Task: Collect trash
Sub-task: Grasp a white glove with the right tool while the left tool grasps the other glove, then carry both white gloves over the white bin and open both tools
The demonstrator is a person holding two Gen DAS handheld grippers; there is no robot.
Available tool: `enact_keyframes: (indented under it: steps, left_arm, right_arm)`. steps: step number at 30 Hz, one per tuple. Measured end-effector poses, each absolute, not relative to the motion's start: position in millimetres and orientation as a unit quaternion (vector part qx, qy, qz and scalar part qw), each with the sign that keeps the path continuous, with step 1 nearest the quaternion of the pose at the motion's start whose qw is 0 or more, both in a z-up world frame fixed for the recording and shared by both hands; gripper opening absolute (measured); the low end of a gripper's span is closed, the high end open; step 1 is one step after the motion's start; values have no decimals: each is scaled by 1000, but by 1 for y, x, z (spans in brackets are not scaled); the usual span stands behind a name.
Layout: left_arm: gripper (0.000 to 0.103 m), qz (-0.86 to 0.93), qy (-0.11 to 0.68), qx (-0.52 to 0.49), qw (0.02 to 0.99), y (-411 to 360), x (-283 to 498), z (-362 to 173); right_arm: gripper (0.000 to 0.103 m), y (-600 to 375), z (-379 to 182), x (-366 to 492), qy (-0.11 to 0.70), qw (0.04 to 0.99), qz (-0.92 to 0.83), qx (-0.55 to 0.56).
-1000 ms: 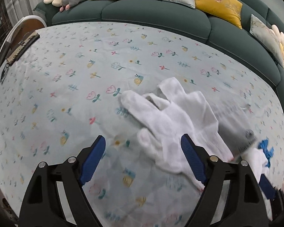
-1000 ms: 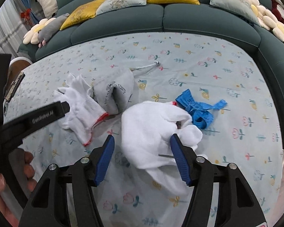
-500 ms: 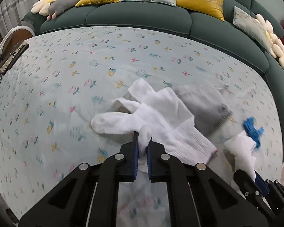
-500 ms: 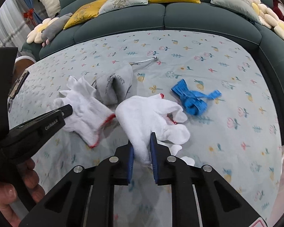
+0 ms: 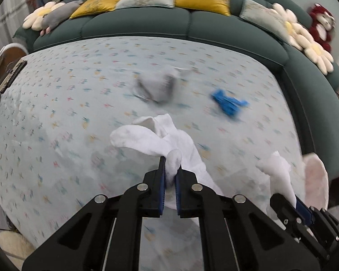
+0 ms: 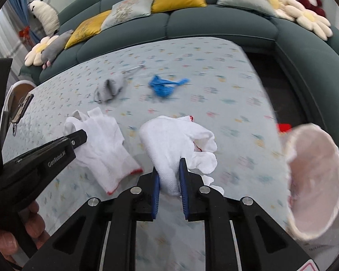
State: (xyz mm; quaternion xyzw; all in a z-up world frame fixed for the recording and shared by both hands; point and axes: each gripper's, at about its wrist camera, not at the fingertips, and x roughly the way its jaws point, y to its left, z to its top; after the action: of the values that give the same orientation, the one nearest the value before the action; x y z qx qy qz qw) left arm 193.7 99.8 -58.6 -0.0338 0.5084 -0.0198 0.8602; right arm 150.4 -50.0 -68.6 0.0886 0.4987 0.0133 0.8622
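My left gripper [image 5: 170, 169] is shut on a finger of a white knitted glove [image 5: 151, 135], which hangs lifted above the flowered tablecloth [image 5: 56, 113]. My right gripper [image 6: 169, 169] is shut on a second white glove [image 6: 176, 140] with red trim, also raised. In the right wrist view the left gripper [image 6: 79, 135] shows at the left with its glove [image 6: 101, 144]. The right gripper [image 5: 291, 199] appears low right in the left wrist view, holding its glove [image 5: 275, 171]. A grey cloth [image 6: 110, 88] and a blue scrap [image 6: 165, 84] lie farther back on the table.
A pale pink soft basket [image 6: 314, 180] stands open at the table's right edge, its rim also visible [image 5: 316, 180] in the left wrist view. A dark green sofa [image 6: 214, 22] with cushions curves around the table. A person's hand [image 6: 31, 223] holds the left gripper. A small side table [image 5: 9, 67] is at the left.
Both grippers closed from open onto the two white gloves and lifted them off the cloth. Both views swung back and rightwards, bringing the pink basket into sight.
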Motion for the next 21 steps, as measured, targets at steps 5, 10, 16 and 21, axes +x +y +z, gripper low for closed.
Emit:
enact_keyframes:
  steps: [5, 10, 16, 21]
  left_arm:
    - [7, -55, 507, -9, 860, 56, 162, -50]
    - [7, -93, 497, 24, 862, 6, 134, -37]
    - [7, -134, 484, 55, 863, -50, 110, -25]
    - [7, -173, 479, 63, 858, -95, 98, -16]
  right_arm:
    - [15, -96, -57, 112, 487, 867, -17, 105]
    - [15, -140, -50, 82, 476, 870, -48, 121]
    - [15, -198, -46, 45, 461, 870, -89, 152]
    - [15, -235, -43, 22, 449, 870, -118, 166]
